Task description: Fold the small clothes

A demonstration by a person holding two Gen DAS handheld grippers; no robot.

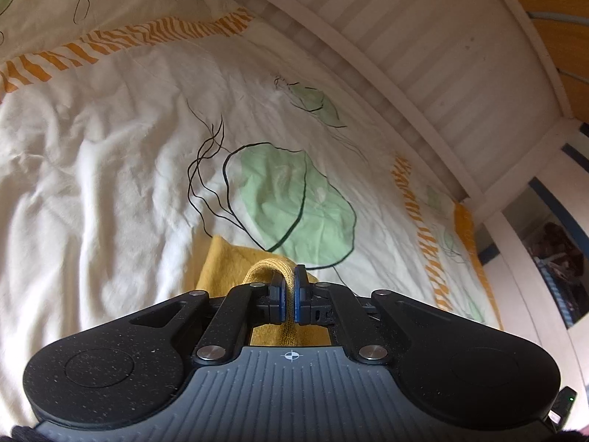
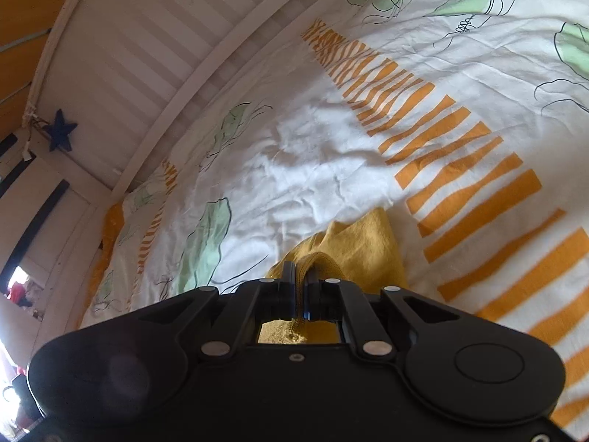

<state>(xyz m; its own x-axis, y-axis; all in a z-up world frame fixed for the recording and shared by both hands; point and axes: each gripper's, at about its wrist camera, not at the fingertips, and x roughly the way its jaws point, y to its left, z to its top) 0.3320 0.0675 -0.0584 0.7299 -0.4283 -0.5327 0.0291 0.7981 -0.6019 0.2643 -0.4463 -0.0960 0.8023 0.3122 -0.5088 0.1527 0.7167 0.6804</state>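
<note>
A small mustard-yellow garment (image 1: 224,261) lies on the bed's white printed duvet (image 1: 110,169). My left gripper (image 1: 289,276) is shut on a ribbed yellow hem of the garment, which loops up between the blue pads. In the right wrist view the same yellow garment (image 2: 364,246) bunches just ahead of the fingers. My right gripper (image 2: 302,276) is shut on another ribbed edge of it. Most of the garment is hidden beneath both gripper bodies.
The duvet (image 2: 331,154) has green leaf prints and orange stripes. A white slatted bed rail (image 1: 423,55) borders the bed, also seen in the right wrist view (image 2: 147,55). A dark blue star (image 2: 60,134) hangs on the bed post.
</note>
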